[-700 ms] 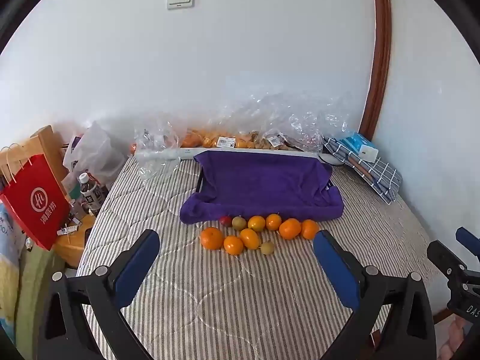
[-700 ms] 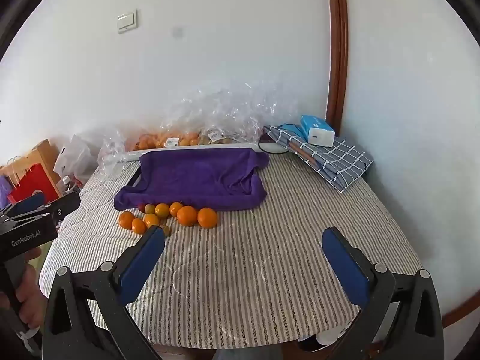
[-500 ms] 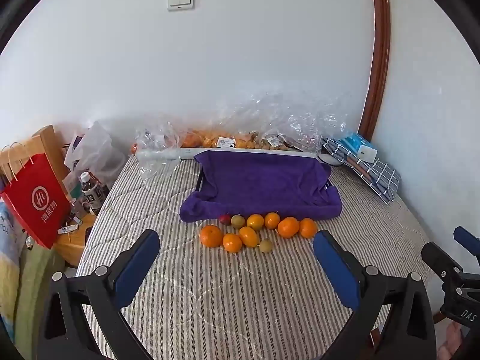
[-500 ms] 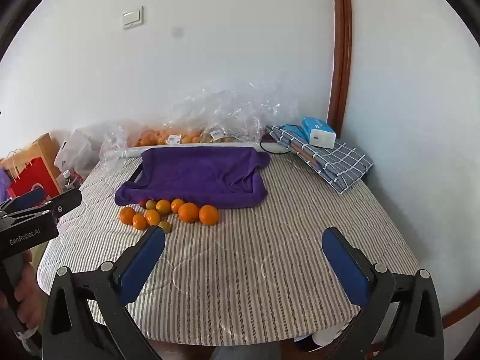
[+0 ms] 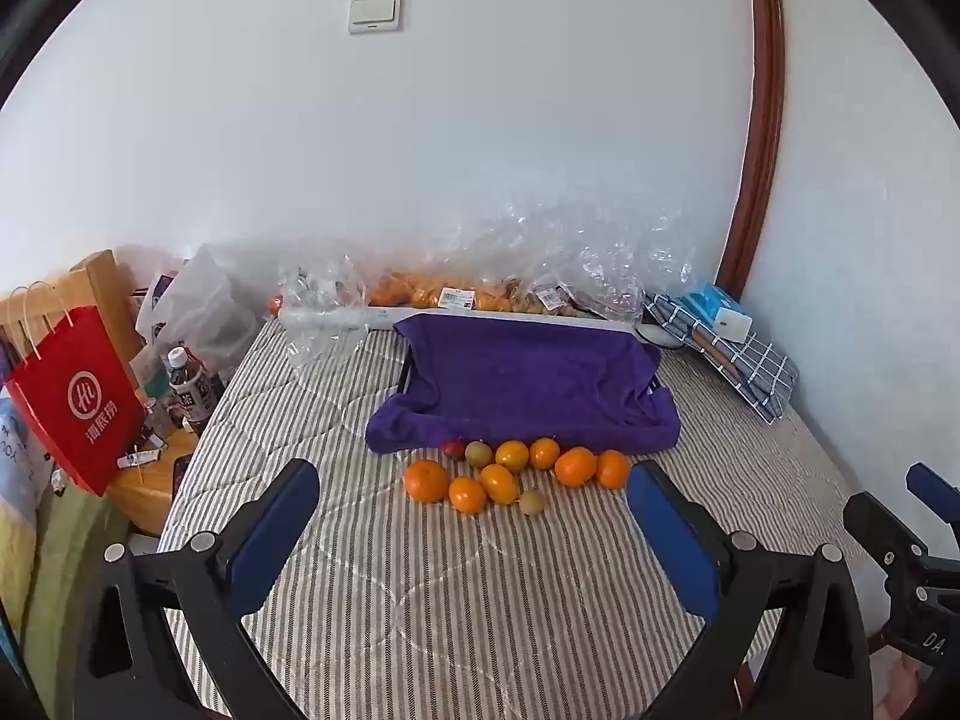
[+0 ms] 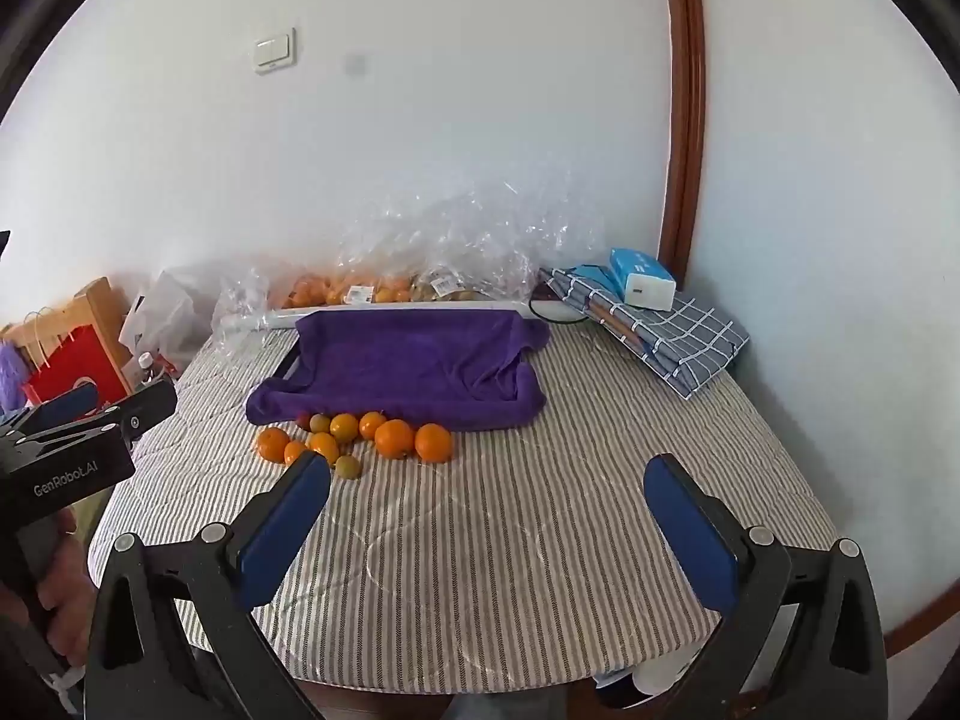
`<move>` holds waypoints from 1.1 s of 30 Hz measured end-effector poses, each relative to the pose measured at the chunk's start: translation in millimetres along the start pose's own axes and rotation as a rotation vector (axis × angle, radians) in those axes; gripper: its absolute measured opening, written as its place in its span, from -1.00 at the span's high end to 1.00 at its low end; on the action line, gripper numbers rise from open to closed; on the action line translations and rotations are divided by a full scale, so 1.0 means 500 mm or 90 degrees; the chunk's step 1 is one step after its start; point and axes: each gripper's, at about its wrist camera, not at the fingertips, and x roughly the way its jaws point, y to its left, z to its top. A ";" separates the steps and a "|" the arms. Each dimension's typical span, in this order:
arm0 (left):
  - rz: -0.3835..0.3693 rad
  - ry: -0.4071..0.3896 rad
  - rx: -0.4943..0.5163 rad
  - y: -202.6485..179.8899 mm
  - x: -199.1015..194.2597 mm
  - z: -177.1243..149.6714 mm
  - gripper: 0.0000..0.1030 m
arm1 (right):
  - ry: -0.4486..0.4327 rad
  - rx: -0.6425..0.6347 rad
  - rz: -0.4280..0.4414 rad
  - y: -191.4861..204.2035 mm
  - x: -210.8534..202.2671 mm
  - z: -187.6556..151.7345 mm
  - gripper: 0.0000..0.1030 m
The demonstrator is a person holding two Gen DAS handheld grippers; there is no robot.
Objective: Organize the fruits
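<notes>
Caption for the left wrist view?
Open left gripper faces loose oranges before a purple towel on a striped bed.

Red paper bag, folded checked cloth

"GenRobot.AI" stands in white on the black body of the left gripper, seen from the right wrist. The right gripper shows "DA." at the frame's edge. The red paper bag bears a round white logo above Chinese characters too small to read surely.
</notes>
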 end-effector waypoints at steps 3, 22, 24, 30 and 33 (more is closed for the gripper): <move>0.002 0.001 0.005 0.000 0.002 0.004 -1.00 | -0.001 0.003 -0.001 0.000 -0.002 0.000 -1.00; 0.002 -0.008 0.006 0.004 -0.007 -0.009 -1.00 | 0.020 0.028 0.018 -0.009 0.018 -0.011 -1.00; 0.001 -0.009 0.003 0.006 -0.008 -0.009 -1.00 | 0.020 0.031 0.015 -0.009 0.019 -0.011 -1.00; 0.003 -0.010 -0.001 0.010 -0.010 -0.017 -1.00 | 0.014 0.029 0.018 0.003 0.011 -0.014 -1.00; 0.005 -0.010 -0.002 0.013 -0.008 -0.017 -1.00 | 0.013 0.025 0.016 0.010 0.009 -0.016 -1.00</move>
